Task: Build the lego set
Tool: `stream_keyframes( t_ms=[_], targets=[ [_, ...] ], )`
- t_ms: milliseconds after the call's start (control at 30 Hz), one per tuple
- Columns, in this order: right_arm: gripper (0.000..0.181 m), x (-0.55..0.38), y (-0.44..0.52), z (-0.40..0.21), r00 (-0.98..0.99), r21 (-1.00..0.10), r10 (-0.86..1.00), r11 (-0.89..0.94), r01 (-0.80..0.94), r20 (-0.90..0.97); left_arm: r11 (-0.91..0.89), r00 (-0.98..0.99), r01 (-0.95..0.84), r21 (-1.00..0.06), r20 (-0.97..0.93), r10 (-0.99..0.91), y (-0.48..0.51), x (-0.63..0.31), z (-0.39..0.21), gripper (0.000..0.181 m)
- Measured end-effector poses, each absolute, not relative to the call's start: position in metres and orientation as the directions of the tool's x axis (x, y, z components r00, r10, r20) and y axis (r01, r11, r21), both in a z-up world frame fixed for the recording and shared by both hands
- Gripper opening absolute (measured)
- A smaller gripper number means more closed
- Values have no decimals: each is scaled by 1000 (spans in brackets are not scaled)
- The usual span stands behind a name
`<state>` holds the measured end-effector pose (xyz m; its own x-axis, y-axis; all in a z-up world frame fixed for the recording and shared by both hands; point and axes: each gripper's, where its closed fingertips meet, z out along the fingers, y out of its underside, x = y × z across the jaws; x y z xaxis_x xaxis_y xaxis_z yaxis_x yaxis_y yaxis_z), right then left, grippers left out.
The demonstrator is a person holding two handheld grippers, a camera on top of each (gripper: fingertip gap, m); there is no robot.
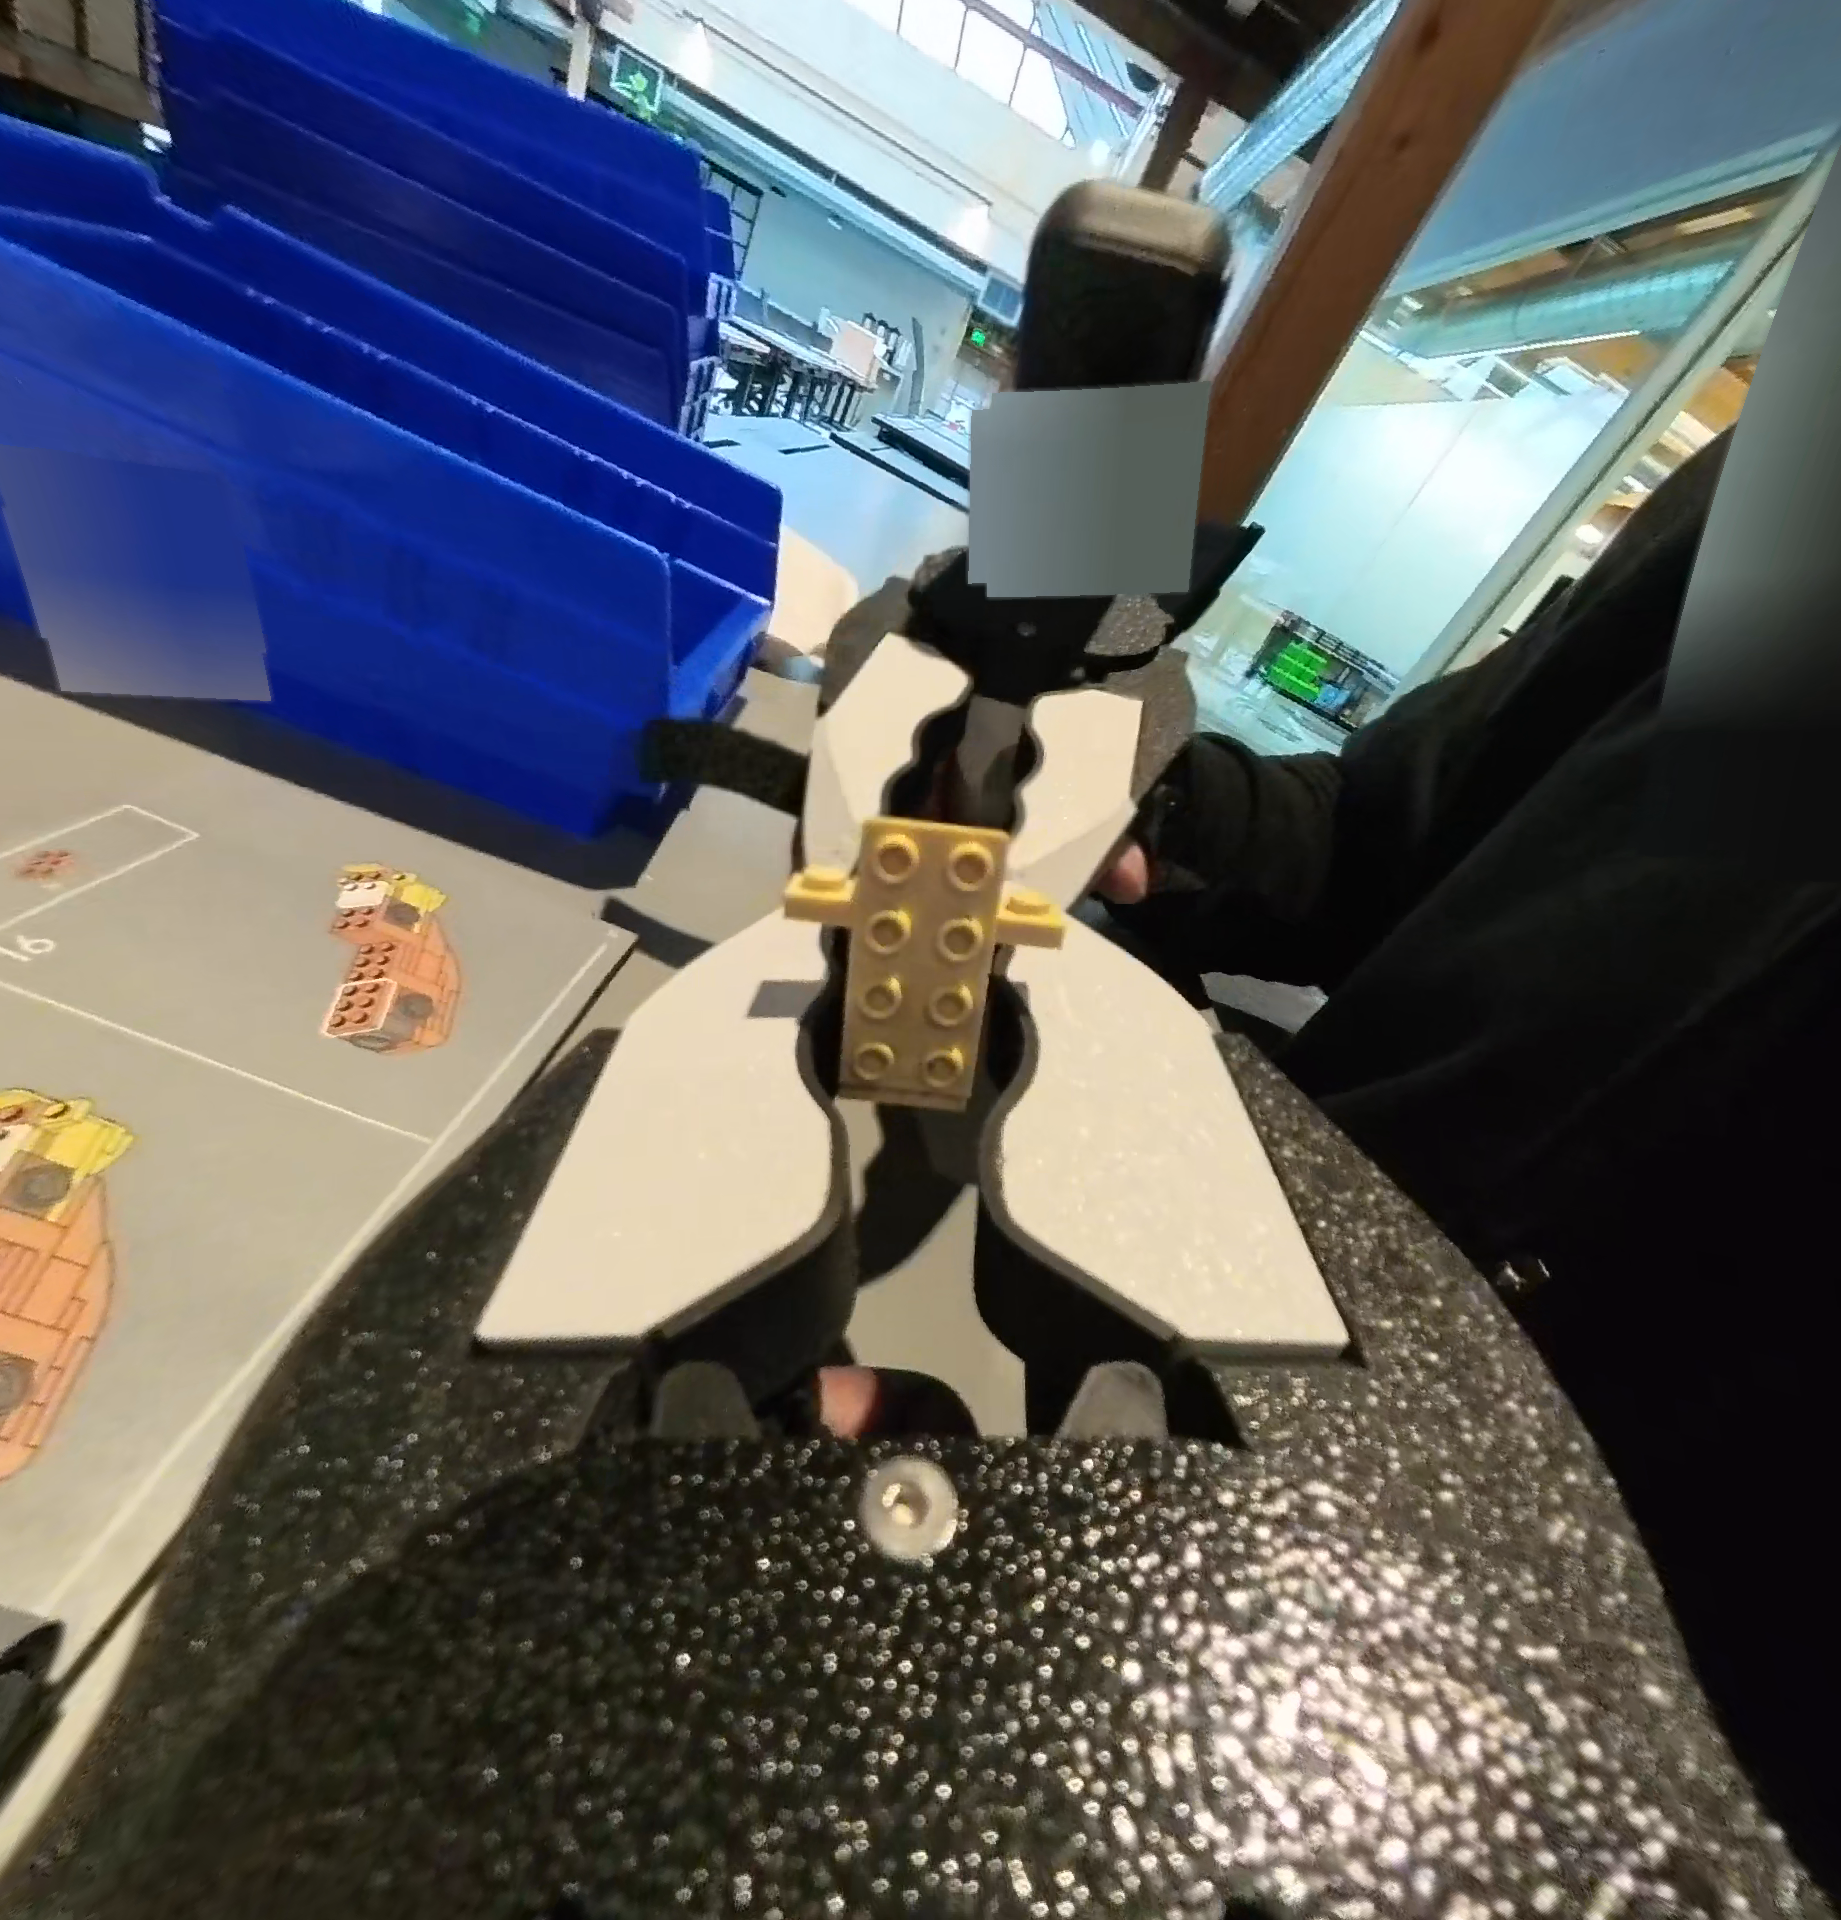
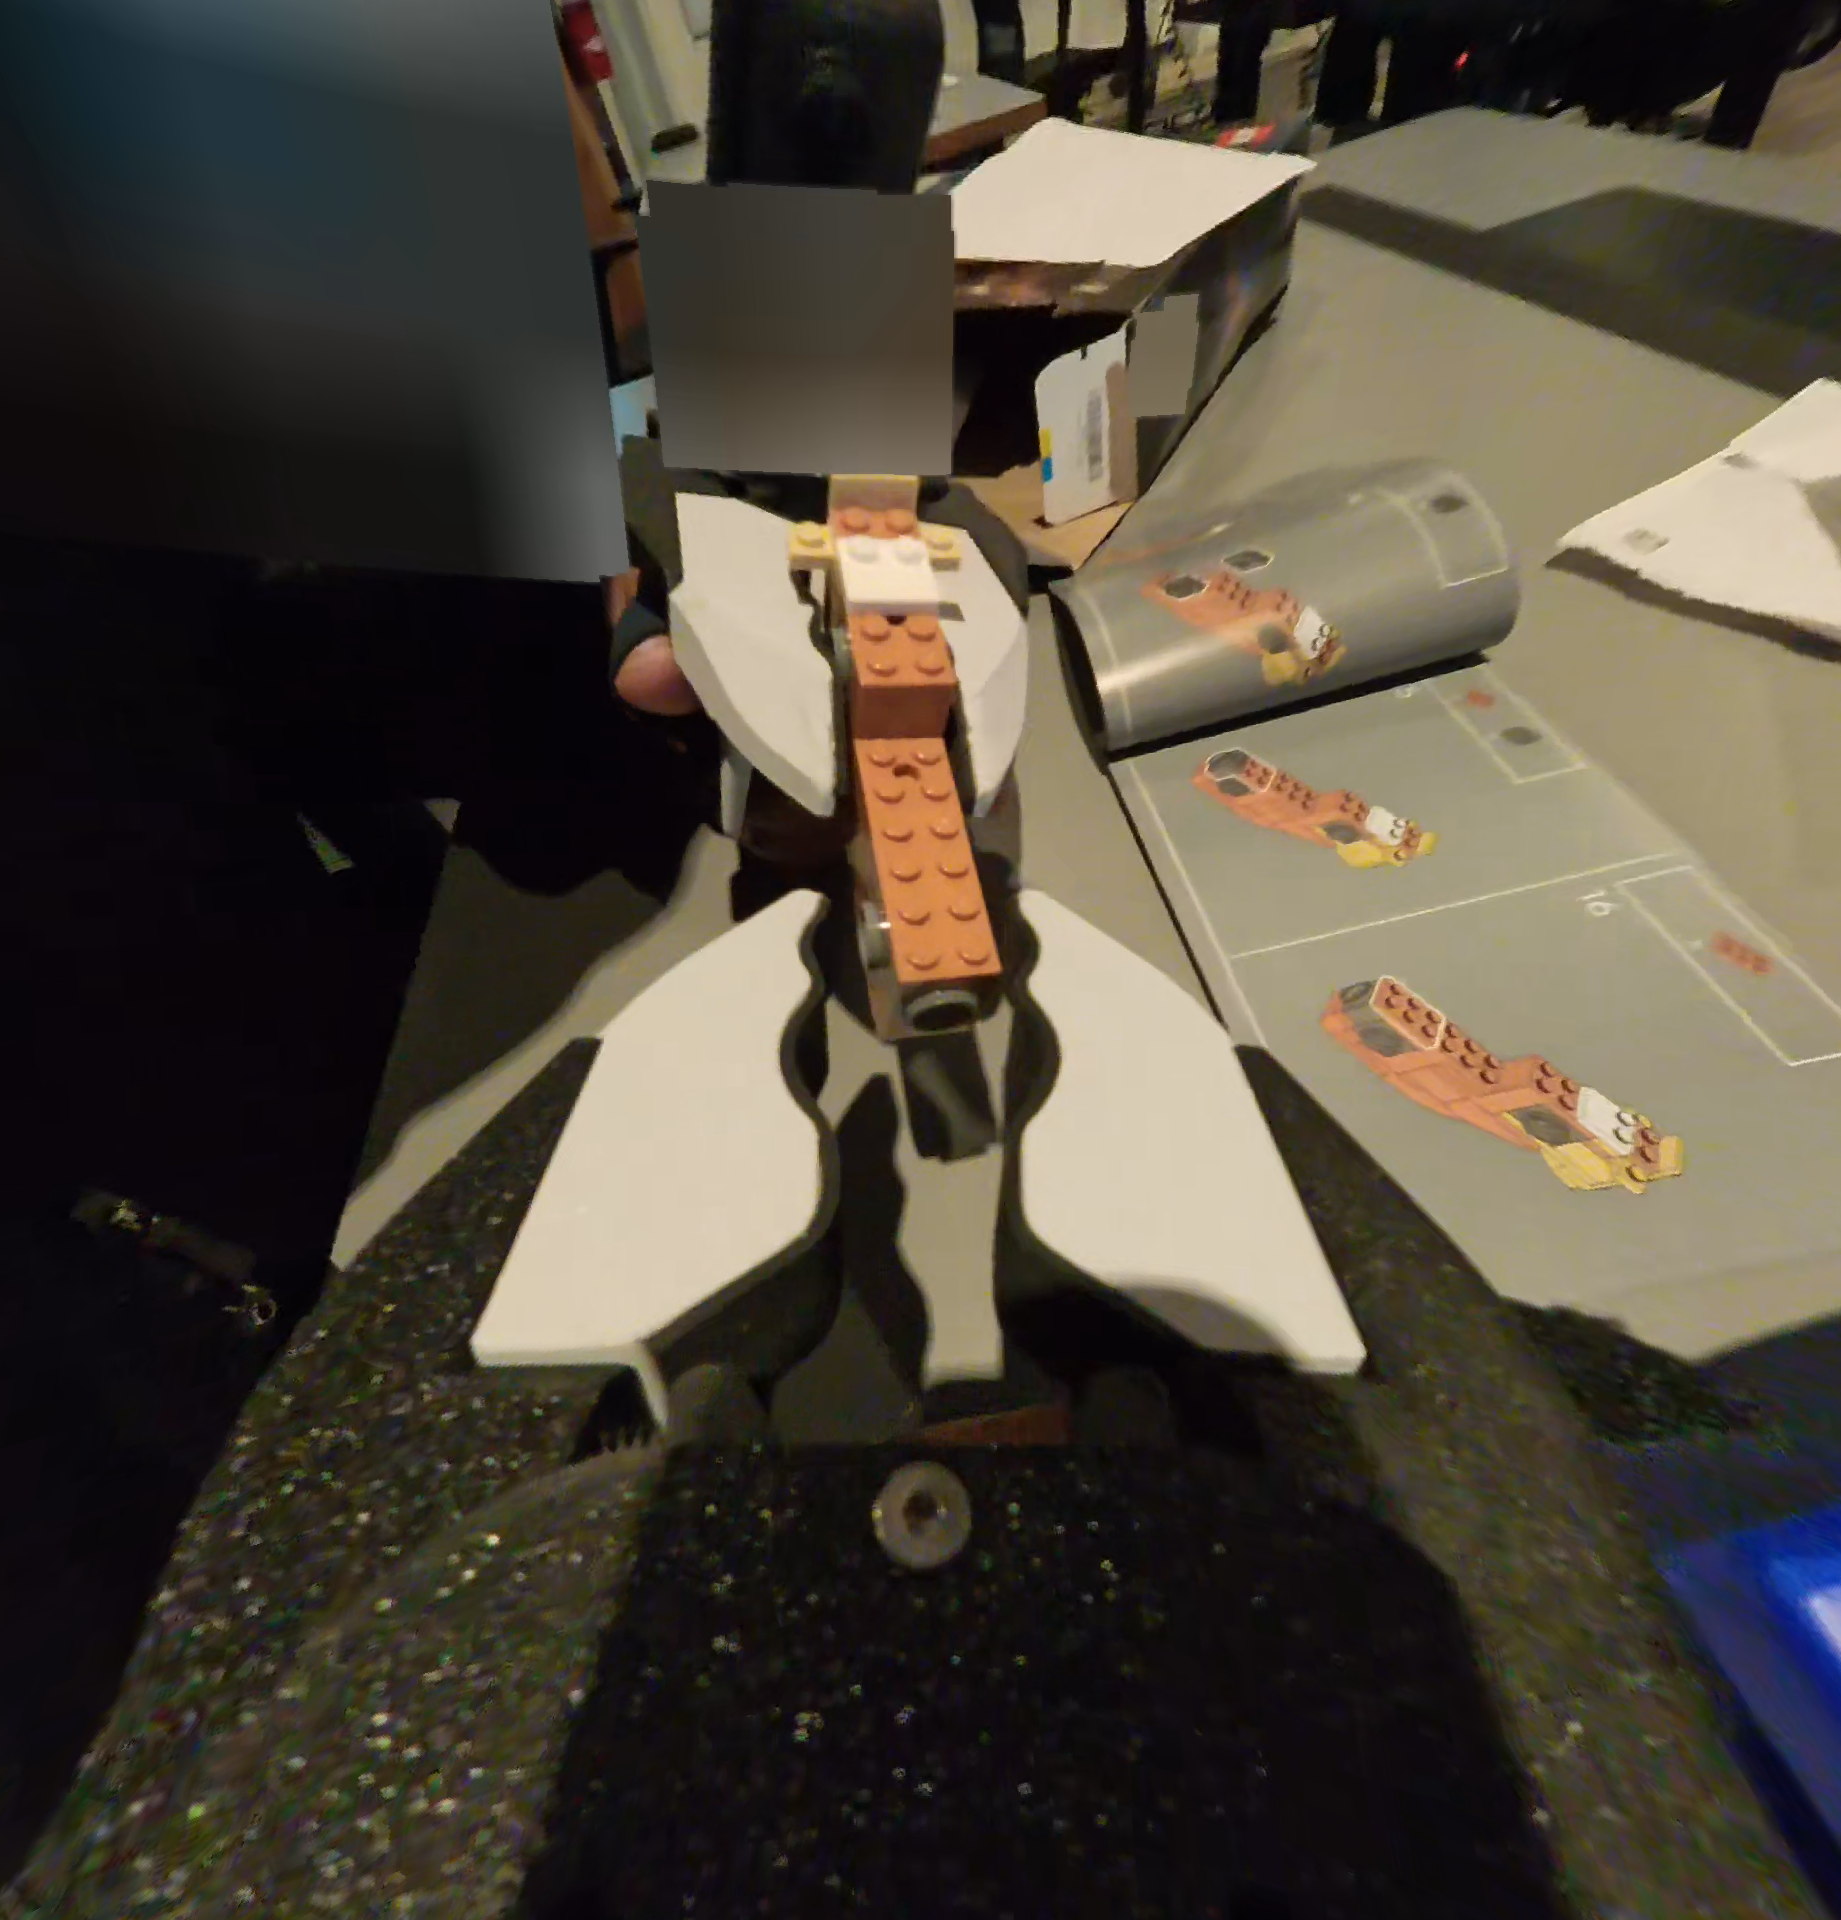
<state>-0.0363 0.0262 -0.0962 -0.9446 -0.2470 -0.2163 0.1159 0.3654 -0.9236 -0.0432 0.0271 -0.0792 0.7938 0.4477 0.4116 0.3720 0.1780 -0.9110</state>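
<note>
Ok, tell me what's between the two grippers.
The lego model bridges them: the right gripper clamps its brown end, the left gripper its tan end. The right wrist view shows this best.

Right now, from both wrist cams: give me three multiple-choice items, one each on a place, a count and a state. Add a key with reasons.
1. Where does the instruction sheet lie in the left wrist view?
A) on the table, left of the left gripper
B) inside a bin
C) right of that gripper

2. How many studs show on the tan plate?
A) 4
B) 6
C) 8

3. What state is the lego model in?
A) flat on the table
B) gripped by the right gripper
C) loose pieces on the sheet

Key:
1 A: it lies left of the fingers, in front of the blue bins.
2 C: there are two rows of four.
3 B: its near end sits between the fingers, off the table.
</note>
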Motion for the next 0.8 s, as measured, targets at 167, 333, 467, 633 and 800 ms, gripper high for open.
stream_keyframes(
  t_ms=[167,333,467,633,800],
  targets=[
    [22,-32,26,-97,-929,-928,-285,349,129,-236,137,822,371,-918,394,411,25,-35,-80,27],
    [21,-36,33,-124,-954,-878,-258,478,13,-154,10,791,411,-912,362,493,-5,-29,-100,63],
    [22,-33,29,-141,-957,-839,-268,541,-51,-115,23,775,385,-923,337,535,-19,-31,-98,62],
    [22,-34,29,-157,-962,-793,-270,595,-130,-45,-24,778,387,-922,313,544,-16,-31,-104,58],
    [22,-36,31,-163,-967,-765,-251,630,-131,-40,-35,779,365,-930,285,559,-15,-32,-104,55]
  ],
)
